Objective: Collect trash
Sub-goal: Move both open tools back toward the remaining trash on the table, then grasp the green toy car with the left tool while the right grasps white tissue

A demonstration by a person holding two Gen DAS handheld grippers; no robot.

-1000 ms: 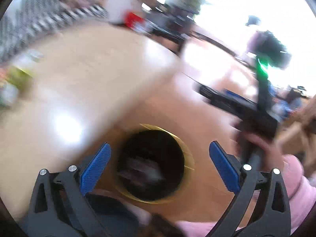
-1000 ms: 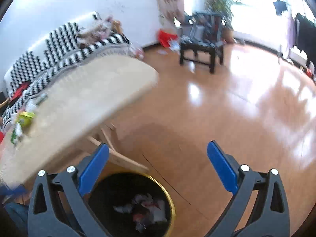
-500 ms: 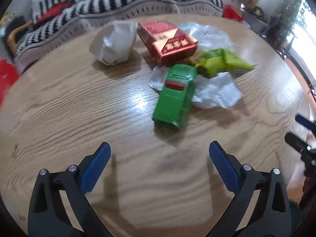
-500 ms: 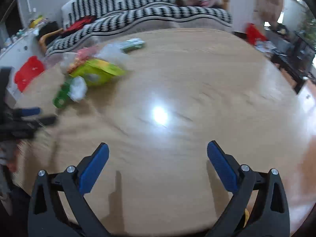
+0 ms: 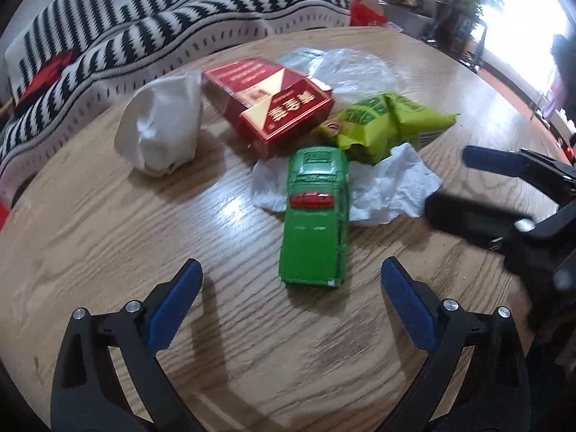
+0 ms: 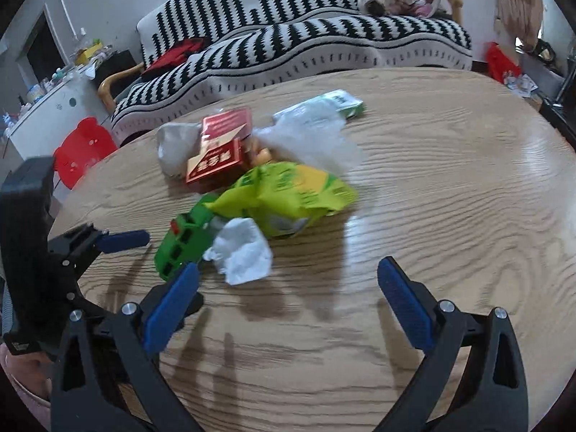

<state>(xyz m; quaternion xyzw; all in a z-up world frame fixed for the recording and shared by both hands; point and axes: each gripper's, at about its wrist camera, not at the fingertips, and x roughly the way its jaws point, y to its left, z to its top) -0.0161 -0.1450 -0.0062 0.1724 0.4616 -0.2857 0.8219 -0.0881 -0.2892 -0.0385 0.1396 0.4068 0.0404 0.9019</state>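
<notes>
A pile of trash lies on the round wooden table (image 5: 108,237): a green toy car (image 5: 315,216), a crumpled white tissue (image 5: 392,187), a yellow-green snack bag (image 5: 392,122), a red cigarette box (image 5: 273,102), a white paper wad (image 5: 162,126) and clear plastic (image 5: 349,68). My left gripper (image 5: 291,295) is open and empty just in front of the car. My right gripper (image 6: 288,295) is open and empty, near the tissue (image 6: 241,248), the car (image 6: 183,237) and the snack bag (image 6: 288,194). The right gripper's fingers (image 5: 493,162) show at the right of the left wrist view.
A black-and-white striped sofa (image 6: 288,36) stands behind the table (image 6: 450,187). A red stool (image 6: 82,151) and a white cabinet (image 6: 46,115) are at the left. A green-white packet (image 6: 338,102) lies at the pile's far side. The left gripper (image 6: 122,239) reaches in from the left.
Both grippers swung up from the black trash bin on the floor to the tabletop. They have closed in on the trash pile from two sides, still open.
</notes>
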